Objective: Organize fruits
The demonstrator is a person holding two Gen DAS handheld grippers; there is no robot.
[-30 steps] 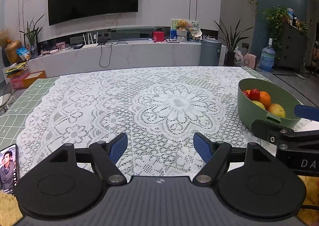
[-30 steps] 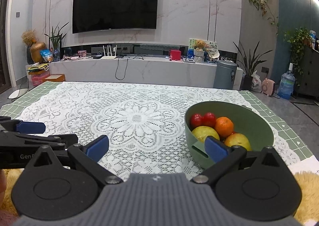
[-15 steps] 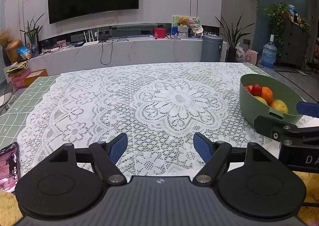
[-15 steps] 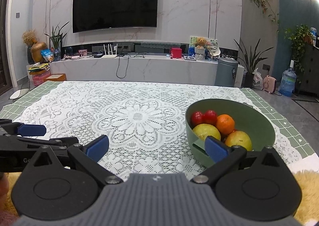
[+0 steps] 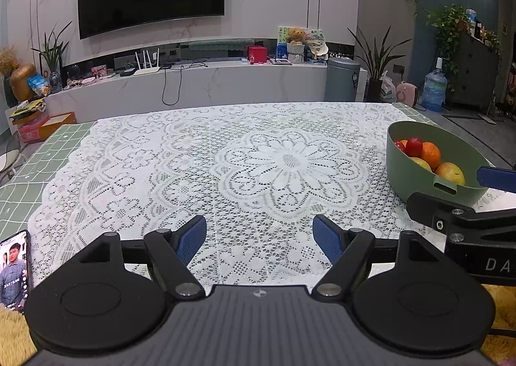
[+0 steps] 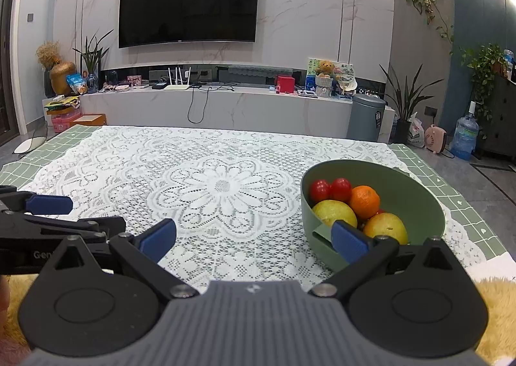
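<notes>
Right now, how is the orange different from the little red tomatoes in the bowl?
The orange is orange and bigger; the two tomatoes are shiny red and smaller. The orange is one fruit, the tomatoes are a pair side by side. The tomatoes sit nearer the bowl's left wall; the orange sits right of them. All are round and lie in the green bowl.

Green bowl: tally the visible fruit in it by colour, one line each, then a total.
In the green bowl, right wrist view:
Red: 2, small round fruits
Orange: 1, orange fruit
Yellow: 2, yellow fruits
Total: 5 clearly visible; a red sliver between them may be another, which cannot be told.
</notes>
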